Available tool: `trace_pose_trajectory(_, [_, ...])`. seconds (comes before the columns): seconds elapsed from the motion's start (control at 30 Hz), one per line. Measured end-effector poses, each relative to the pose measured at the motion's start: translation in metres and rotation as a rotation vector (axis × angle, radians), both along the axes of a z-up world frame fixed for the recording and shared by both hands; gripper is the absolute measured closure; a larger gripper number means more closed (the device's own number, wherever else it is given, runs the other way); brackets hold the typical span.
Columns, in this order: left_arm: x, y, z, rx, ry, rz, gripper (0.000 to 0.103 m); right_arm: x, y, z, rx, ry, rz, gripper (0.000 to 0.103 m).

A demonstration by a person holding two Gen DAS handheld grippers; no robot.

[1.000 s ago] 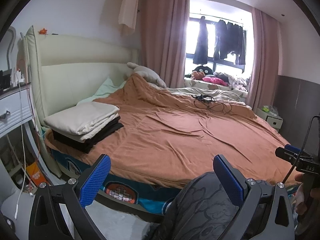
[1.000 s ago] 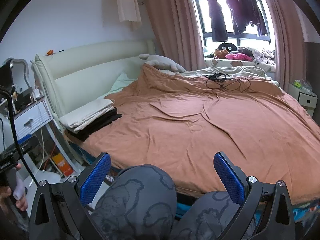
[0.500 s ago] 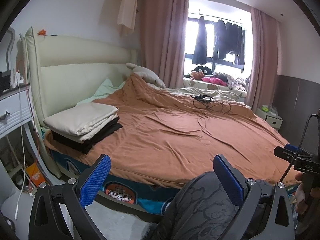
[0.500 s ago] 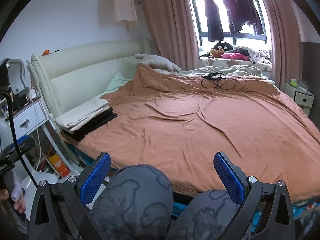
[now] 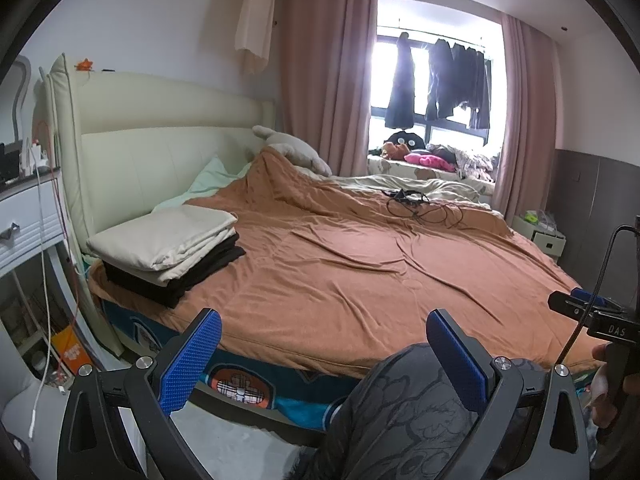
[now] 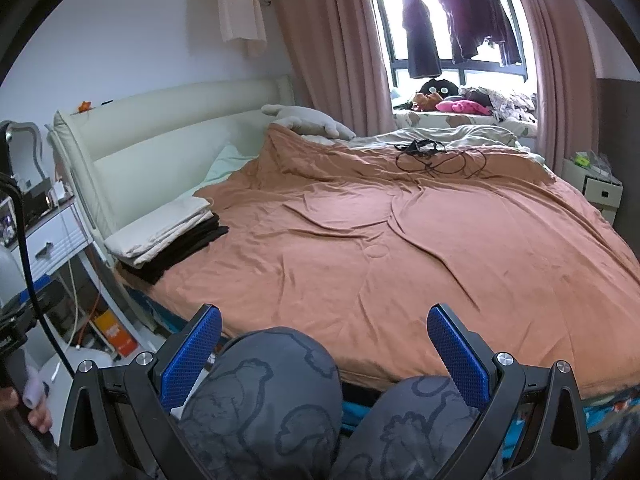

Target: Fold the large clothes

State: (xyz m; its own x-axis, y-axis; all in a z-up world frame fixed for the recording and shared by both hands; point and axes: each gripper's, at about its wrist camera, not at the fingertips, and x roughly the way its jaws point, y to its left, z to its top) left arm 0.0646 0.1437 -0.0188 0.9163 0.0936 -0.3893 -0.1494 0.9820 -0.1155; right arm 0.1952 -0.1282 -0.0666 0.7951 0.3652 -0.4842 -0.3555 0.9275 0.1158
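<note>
Between the blue pads of the left gripper (image 5: 323,354) nothing is caught: its two fingers (image 5: 191,362) stand spread wide, and those of the right gripper (image 6: 325,350) are spread likewise, both held low over the person's knees (image 6: 264,396) in grey patterned trousers, which suggests a seated rest facing the bed (image 6: 360,240). Beyond them the orange-brown cover (image 5: 360,272) lies smoothed across the mattress, giving a broad flat surface suited to folding. At the near corner by the headboard (image 5: 152,148) sits one stack of folded clothes (image 5: 168,252): cream pieces on top of black ones, edges squared, so these large garments already lie folded; how many pieces it holds I cannot count. Such a scene fits either a pause with more garments to fetch or a finished pile. One tangle of black cables (image 5: 420,206) lies far across the cover. Several dark garments (image 6: 460,20) hang at the window; a white nightstand (image 5: 28,216) stands left.
</note>
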Motion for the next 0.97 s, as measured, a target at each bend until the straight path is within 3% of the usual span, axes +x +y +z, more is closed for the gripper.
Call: trace_pose_trajectory(0.97, [0.0072,-0.0049,-0.0096,0.027,0.015,-0.007,0.000,0.0070,-0.0071,-0.0087,0.003,0.032,-0.037,0.000])
